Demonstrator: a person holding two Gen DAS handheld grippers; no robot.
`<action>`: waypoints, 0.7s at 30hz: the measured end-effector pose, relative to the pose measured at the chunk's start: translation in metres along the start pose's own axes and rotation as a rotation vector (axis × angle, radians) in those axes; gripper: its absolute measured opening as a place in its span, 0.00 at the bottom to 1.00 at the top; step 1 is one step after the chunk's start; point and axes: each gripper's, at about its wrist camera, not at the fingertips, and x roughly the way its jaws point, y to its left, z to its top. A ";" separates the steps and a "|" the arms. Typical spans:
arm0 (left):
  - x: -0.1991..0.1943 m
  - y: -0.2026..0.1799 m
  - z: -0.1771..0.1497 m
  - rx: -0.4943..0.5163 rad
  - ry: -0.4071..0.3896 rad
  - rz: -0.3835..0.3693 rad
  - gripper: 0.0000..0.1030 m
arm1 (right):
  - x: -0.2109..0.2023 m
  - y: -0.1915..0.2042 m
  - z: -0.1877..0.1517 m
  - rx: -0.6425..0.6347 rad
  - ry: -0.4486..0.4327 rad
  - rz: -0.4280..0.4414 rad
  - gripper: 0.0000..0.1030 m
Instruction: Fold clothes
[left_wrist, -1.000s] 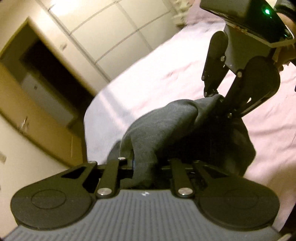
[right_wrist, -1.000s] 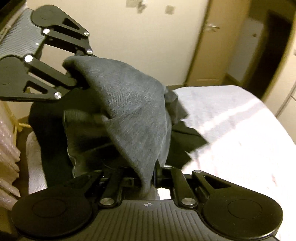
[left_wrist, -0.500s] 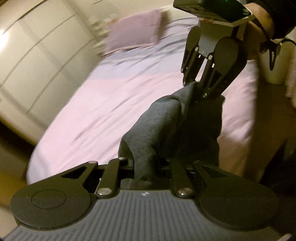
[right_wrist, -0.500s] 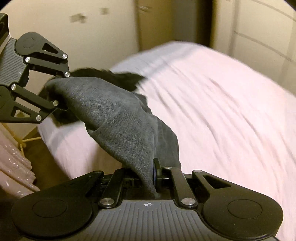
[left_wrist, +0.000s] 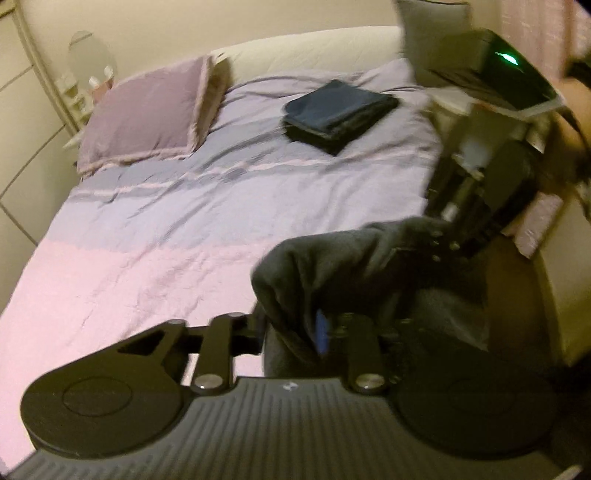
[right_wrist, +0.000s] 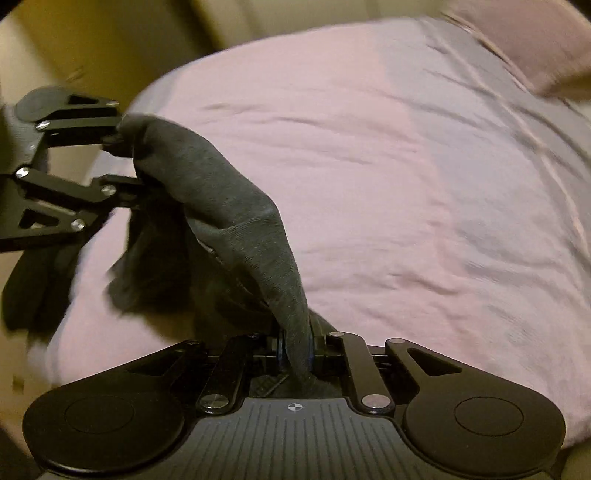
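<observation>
Grey knit garment (right_wrist: 236, 206) is hanging bunched between both tools, above the near edge of the pink-and-lilac bed (left_wrist: 155, 229), probably being carried in for spreading. Right gripper (right_wrist: 295, 347) is pinching one end at lower centre of its view; left gripper (left_wrist: 295, 332) is clamping the other end, jaws closed on cloth. A folded dark pile (left_wrist: 338, 112) is lying upper centre, beside a pillow (left_wrist: 147, 114). Since half a second ago, both views are swinging further toward the headboard, bringing the pile into sight.
</observation>
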 end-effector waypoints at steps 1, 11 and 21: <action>0.011 0.013 0.002 -0.022 -0.004 -0.005 0.36 | 0.004 -0.019 0.010 0.038 0.006 -0.018 0.13; 0.009 0.087 -0.103 -0.322 0.109 0.023 0.43 | 0.033 -0.109 0.040 0.249 -0.028 -0.311 0.21; 0.005 0.029 -0.208 -0.420 0.364 0.137 0.52 | 0.064 0.063 -0.047 -0.255 0.077 -0.001 0.75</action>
